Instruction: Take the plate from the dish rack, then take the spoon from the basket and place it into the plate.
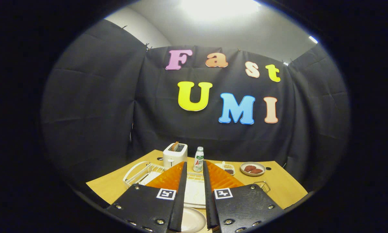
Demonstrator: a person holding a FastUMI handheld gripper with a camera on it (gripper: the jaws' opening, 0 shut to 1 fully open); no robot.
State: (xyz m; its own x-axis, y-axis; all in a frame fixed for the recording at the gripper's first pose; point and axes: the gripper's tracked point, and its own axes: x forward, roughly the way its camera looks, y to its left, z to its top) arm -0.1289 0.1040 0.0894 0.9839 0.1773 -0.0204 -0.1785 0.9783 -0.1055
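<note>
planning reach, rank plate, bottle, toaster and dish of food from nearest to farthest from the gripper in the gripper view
1. plate, low between the open gripper's fingers
2. bottle, just beyond the tips
3. toaster, left of the bottle, and dish of food, right: too close to call

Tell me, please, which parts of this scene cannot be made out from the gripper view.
- Spoon: hidden or too small to find; the fingers cover most of the wire dish rack and basket.
- Plate: partly hidden by the fingers of the open gripper.
- Small dish contents: too small.
- Table: near part covered by the gripper.
</note>
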